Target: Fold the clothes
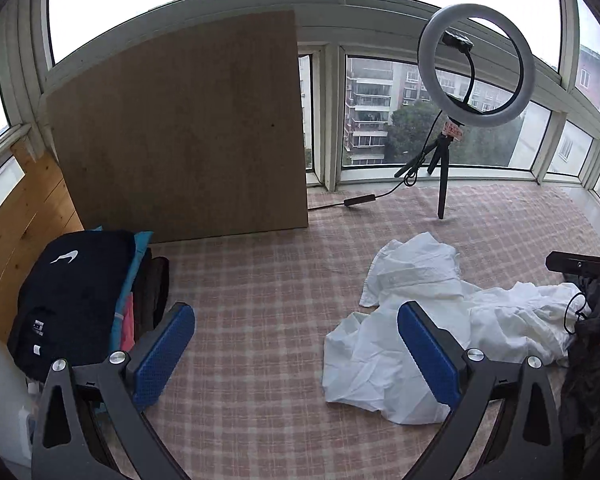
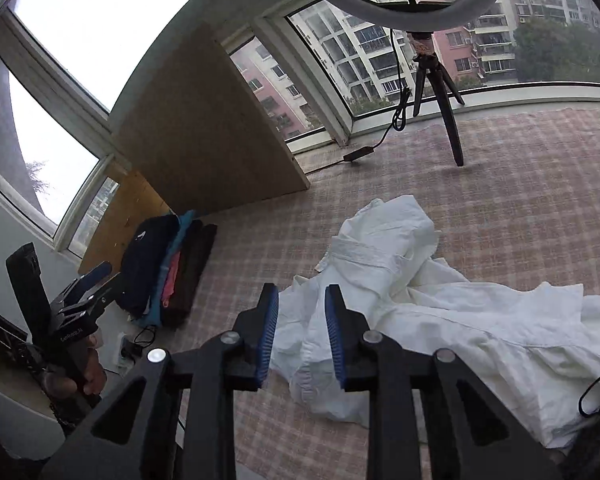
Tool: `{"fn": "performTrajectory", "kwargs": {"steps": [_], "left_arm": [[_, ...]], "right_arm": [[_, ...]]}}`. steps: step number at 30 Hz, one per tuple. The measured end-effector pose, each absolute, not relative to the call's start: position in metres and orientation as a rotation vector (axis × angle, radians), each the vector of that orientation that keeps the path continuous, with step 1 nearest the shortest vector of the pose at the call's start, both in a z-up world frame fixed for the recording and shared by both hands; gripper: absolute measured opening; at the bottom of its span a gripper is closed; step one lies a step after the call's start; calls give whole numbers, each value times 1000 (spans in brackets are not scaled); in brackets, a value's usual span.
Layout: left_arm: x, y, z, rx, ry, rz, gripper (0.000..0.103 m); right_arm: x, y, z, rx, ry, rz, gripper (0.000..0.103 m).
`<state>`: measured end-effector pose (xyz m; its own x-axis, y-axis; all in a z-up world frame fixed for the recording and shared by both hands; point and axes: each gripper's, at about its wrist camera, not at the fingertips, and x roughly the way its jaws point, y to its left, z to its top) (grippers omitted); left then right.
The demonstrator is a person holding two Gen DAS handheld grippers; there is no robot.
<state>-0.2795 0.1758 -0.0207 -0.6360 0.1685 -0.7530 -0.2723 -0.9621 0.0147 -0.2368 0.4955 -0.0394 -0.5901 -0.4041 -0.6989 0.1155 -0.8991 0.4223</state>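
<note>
A crumpled white shirt [image 1: 428, 320] lies on the pink checked cloth [image 1: 260, 280]; it also shows in the right wrist view [image 2: 420, 312]. My left gripper [image 1: 296, 332] is wide open and empty, held above the cloth, its right pad over the shirt's left edge. My right gripper [image 2: 302, 320] is open with a narrower gap, empty, hovering over the shirt's near left part. The left gripper also shows at the left of the right wrist view [image 2: 88, 292].
A stack of folded clothes [image 1: 88, 304] with a dark navy garment on top sits at the left, seen too in the right wrist view [image 2: 168, 268]. A brown board [image 1: 180, 132] leans behind it. A ring light on a tripod [image 1: 476, 72] stands at the back.
</note>
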Motion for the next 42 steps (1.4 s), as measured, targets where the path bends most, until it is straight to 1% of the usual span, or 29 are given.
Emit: {"fn": "performTrajectory", "kwargs": {"steps": [1,2,4,6,7,11,14,15,17,19,20,21,22,26,28,31,33,34,37,39,41,42], "left_arm": [[-282,184,-33,-1221,183,2582,102],[-285,194,-45,-1249,185,2531,102],[-289,221,-70,-1306,202,2438,102],[-293,251,-96,-1361,223,2339,102],[-295,268,-108,-1388,233,2282,102],[-299,321,-146,-1477,329,2160,102],[-300,348,-166,-1512,410,2122,102],[-300,352,-169,-1512,430,2120,98],[-299,357,-172,-1506,464,2118,84],[-302,355,-170,-1492,451,2136,50],[-304,352,-168,-1489,412,2139,43],[-307,348,-166,-1490,360,2132,30],[-309,344,-163,-1491,309,2124,21],[-315,325,-145,-1467,172,2131,15],[-319,312,-130,-1430,132,2173,9],[-331,283,-99,-1373,15,2232,7],[-338,261,-75,-1312,-23,2294,7],[-339,250,-65,-1277,-16,2358,0],[-342,221,-44,-1204,12,2492,0],[-346,209,-44,-1233,-6,2460,0],[-344,207,-53,-1288,14,2413,0],[-341,209,-60,-1317,22,2377,6]], "right_arm": [[-227,508,-39,1235,-432,-2587,52],[-217,521,-40,1243,-383,-2653,64],[-197,546,-53,1299,-320,-2750,65],[-176,574,-77,1403,-314,-2813,65],[-167,587,-90,1455,-333,-2826,65],[-139,635,-137,1622,-516,-2814,65],[-135,642,-153,1668,-524,-2782,65],[-134,643,-158,1681,-523,-2770,65],[-135,643,-166,1696,-509,-2753,65],[-141,637,-167,1679,-474,-2738,65],[-145,632,-169,1674,-466,-2718,65],[-149,627,-171,1671,-462,-2697,65],[-153,623,-173,1667,-458,-2675,65],[-166,618,-182,1654,-534,-2603,65],[-169,619,-183,1642,-579,-2590,65],[-175,612,-170,1599,-546,-2607,65],[-180,606,-155,1555,-474,-2625,65],[-182,603,-148,1533,-436,-2633,65],[-197,592,-142,1564,-224,-2675,65],[-212,583,-147,1591,-53,-2660,65],[-229,575,-153,1627,119,-2630,65],[-239,572,-158,1657,203,-2607,65]]}}
